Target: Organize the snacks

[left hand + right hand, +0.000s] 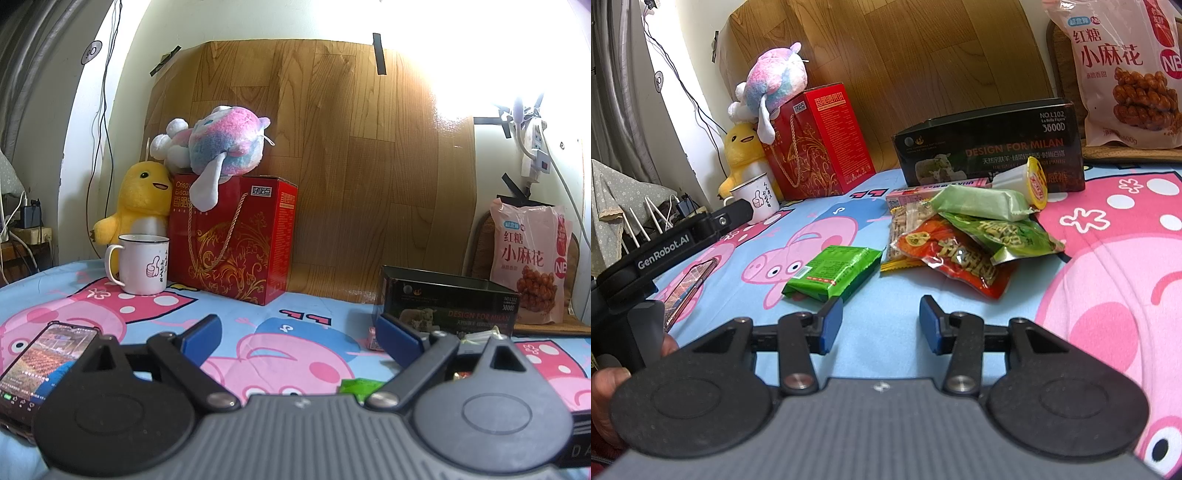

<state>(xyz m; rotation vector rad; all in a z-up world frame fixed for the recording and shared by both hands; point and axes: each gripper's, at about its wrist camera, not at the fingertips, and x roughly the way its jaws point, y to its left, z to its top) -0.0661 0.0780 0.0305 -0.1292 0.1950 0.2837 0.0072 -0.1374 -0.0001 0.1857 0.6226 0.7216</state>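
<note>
In the right wrist view a pile of snack packets lies on the cartoon cloth: a red packet [955, 258], a green packet [1008, 234], a pale green bar [979, 203], a pink box [923, 192] and a jelly cup [1030, 180]. A green packet [833, 273] lies apart, just beyond my right gripper [881, 325], which is open and empty. An open black box [990, 147] stands behind the pile. My left gripper [299, 332] is open and empty above the cloth; the black box [443, 302] is by its right finger.
A red gift box [236, 236] with plush toys stands at the back left beside a white mug [142, 264]. A phone [40, 358] lies at left. A large pink snack bag [532, 258] leans at the back right. The left gripper's body [665, 251] shows at left.
</note>
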